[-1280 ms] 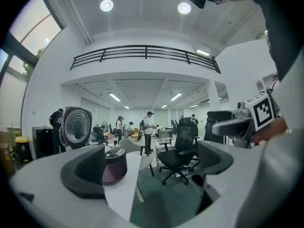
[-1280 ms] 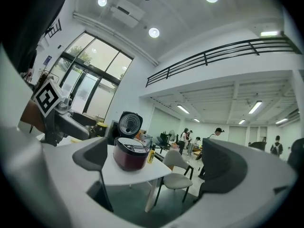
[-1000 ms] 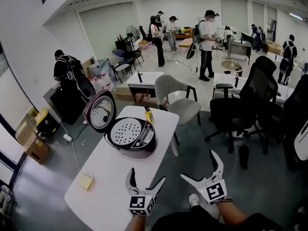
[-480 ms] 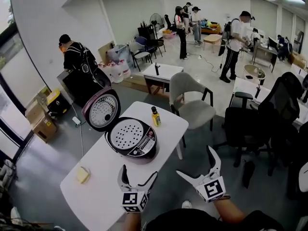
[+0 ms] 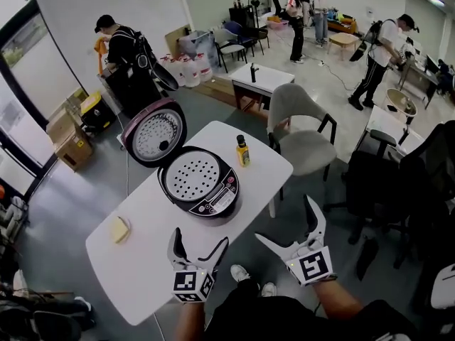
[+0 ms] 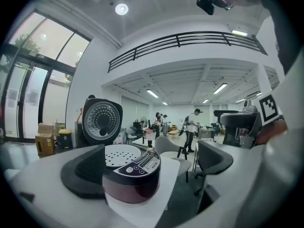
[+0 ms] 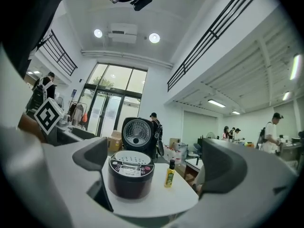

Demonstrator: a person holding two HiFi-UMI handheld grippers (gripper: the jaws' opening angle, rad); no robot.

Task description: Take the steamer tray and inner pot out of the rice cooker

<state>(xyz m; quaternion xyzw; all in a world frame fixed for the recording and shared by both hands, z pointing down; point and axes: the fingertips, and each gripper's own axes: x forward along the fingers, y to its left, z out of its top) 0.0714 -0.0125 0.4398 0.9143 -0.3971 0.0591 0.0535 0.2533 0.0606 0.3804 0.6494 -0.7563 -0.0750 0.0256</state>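
A dark maroon rice cooker (image 5: 202,194) stands on the white table (image 5: 153,251) with its lid (image 5: 151,133) swung up. A white perforated steamer tray (image 5: 192,175) sits in its top; the inner pot is hidden beneath. My left gripper (image 5: 197,246) hovers open at the table's near edge, just short of the cooker (image 6: 135,177). My right gripper (image 5: 290,233) is open too, off the table's right side, looking at the cooker (image 7: 130,177) from farther away. Neither holds anything.
A small yellow bottle (image 5: 243,151) stands right of the cooker. A yellow sponge (image 5: 118,229) lies on the table's left end. A grey chair (image 5: 302,137) stands beyond the table, black office chairs at the right. Several people stand in the room behind.
The head view has swung so the table and cooker sit more central. Both grippers stay open, the left one now closer to the cooker.
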